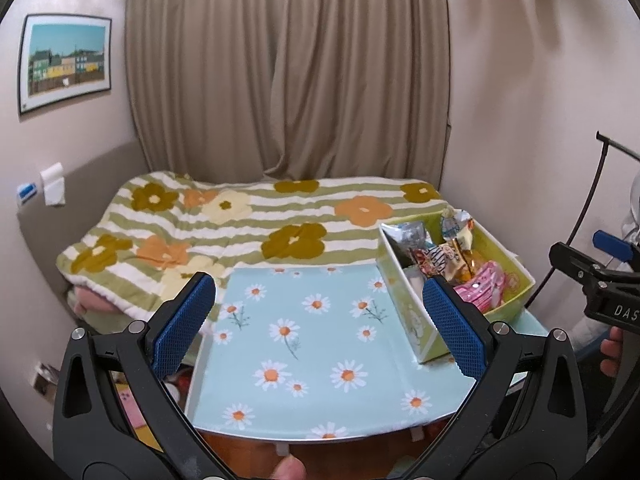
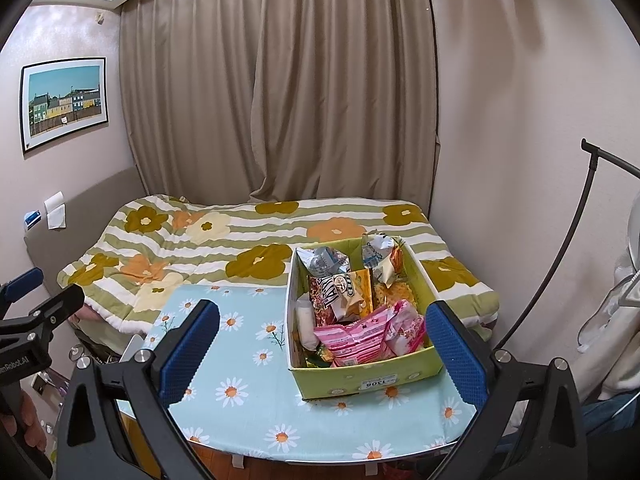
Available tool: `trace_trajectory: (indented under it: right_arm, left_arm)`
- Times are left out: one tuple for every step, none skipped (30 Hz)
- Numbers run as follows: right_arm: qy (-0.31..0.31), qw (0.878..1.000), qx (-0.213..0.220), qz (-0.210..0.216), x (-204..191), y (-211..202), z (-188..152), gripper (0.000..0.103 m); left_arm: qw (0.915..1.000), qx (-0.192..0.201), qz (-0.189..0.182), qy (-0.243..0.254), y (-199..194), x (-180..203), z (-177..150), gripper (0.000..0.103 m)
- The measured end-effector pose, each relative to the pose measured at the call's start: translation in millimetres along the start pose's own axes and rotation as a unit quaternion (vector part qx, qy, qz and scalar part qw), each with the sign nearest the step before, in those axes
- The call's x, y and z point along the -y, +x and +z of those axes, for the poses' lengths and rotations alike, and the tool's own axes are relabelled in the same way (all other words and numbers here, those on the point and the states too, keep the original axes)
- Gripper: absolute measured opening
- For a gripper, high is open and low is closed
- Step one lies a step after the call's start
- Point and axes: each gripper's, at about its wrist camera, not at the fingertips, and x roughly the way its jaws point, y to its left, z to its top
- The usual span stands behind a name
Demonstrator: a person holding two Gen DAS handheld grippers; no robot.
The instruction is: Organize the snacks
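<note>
A: Inventory, left to right. On the left wall: one framed picture (image 2: 64, 105) of coloured houses. Behind the bench: one bed (image 2: 248, 248) under a striped quilt with flowers, and one closed beige curtain (image 2: 276, 80).

B: Grippers?

A: Two. The left gripper (image 1: 320, 320) is held above the bare left half of the bench (image 1: 304, 344); both blue pads are spread wide apart and nothing sits between them. The right gripper (image 2: 324, 348) faces the box; its pads are equally wide apart and hold nothing. The near part of the box appears between them in its camera, with no contact visible.

B: Location of the snacks?

A: All are inside one green cardboard box (image 2: 360, 380), which stands on the right half of the bench, on the daisy-print cloth. No packet lies on the cloth outside it.

B: Count per type?

A: Two silver-blue crumpled bags (image 2: 326, 260) at the far end, one brown-and-yellow packet (image 2: 340, 292) in the middle, at least two pink packets (image 2: 360, 336) at the near end, one white item (image 2: 306, 322) against the left wall. Further wrappers underneath are too hidden to count.
</note>
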Motion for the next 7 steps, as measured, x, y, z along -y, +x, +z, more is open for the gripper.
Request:
trace_trajectory:
  right_arm:
    - [-0.001, 1.0, 0.0, 0.0, -1.5, 0.9, -0.1, 0.103]
    - [-0.002, 1.0, -0.001, 0.0, -2.6, 1.2, 0.2, 0.103]
    - [-0.003, 1.0, -0.001, 0.001, -3.9, 1.7, 0.6, 0.103]
    - [-0.003, 1.0, -0.001, 0.002, -5.0, 2.9, 1.1, 0.103]
    - [-0.004, 1.0, -0.001, 0.003, -6.3, 4.4, 1.2, 0.103]
    - [-0.004, 1.0, -0.002, 0.004, -8.0, 6.3, 1.5, 0.103]
    - [-0.005, 1.0, -0.003, 0.005, -9.6, 8.0, 1.8, 0.103]
  left_arm:
    - [0.9999, 0.0, 0.011, 0.004, 0.5, 0.5, -0.3, 0.103]
    - [0.9999, 0.001, 0.015, 0.008, 1.0, 1.1, -0.8, 0.103]
    - [0.9999, 0.003, 0.014, 0.01, 1.1, 1.1, -1.6, 0.103]
    - [0.9999, 0.005, 0.008, 0.009, 1.2, -0.1, -2.5, 0.103]
    - [1.0, 0.006, 0.005, 0.006, 1.3, -1.5, -3.2, 0.103]
    - [1.0, 0.007, 0.002, 0.002, 1.7, -3.7, -4.2, 0.103]
    - [1.0, 0.006, 0.001, 0.0, 2.7, -6.3, -5.0, 0.103]
